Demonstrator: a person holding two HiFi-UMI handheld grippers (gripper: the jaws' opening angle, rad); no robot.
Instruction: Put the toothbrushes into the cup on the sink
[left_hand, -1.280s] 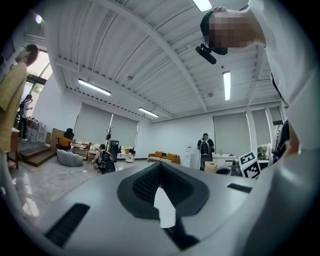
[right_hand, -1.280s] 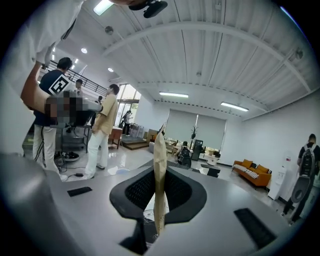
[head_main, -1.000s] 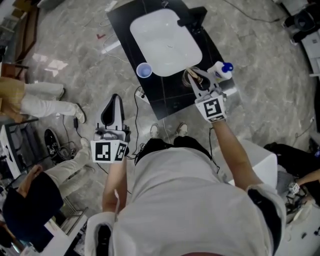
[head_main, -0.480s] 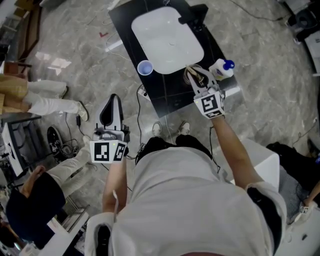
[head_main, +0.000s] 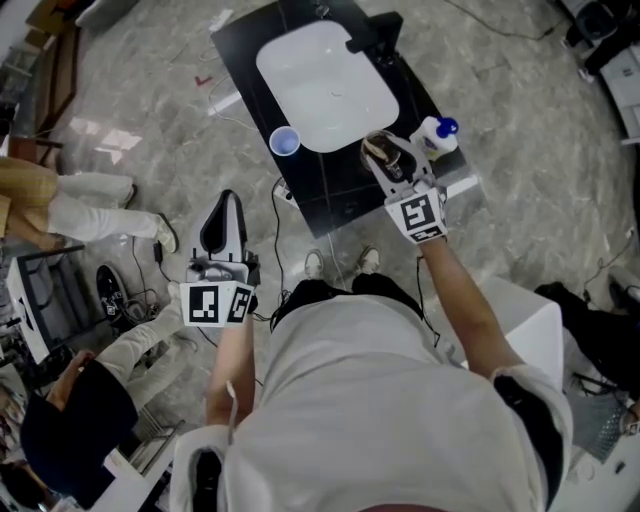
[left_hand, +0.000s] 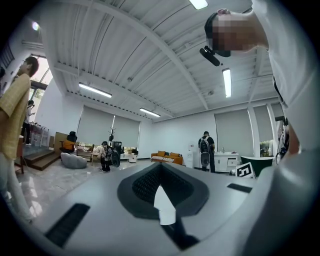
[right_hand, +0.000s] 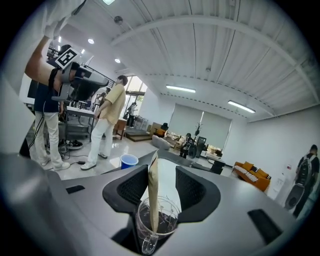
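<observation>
The sink basin (head_main: 330, 85) looks like smooth, glossy white ceramic, set in a shiny black countertop (head_main: 340, 195). Just beside the basin stands a clear, see-through cup (right_hand: 156, 220) holding a matt tan toothbrush (right_hand: 153, 192). At the basin's other near corner is a blue cup (head_main: 285, 141) that looks plastic, and the floor (head_main: 150, 90) around is polished grey stone.

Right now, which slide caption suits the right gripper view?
Right gripper, jaws just opened, beige toothbrush standing between them in clear glass cup.
</observation>
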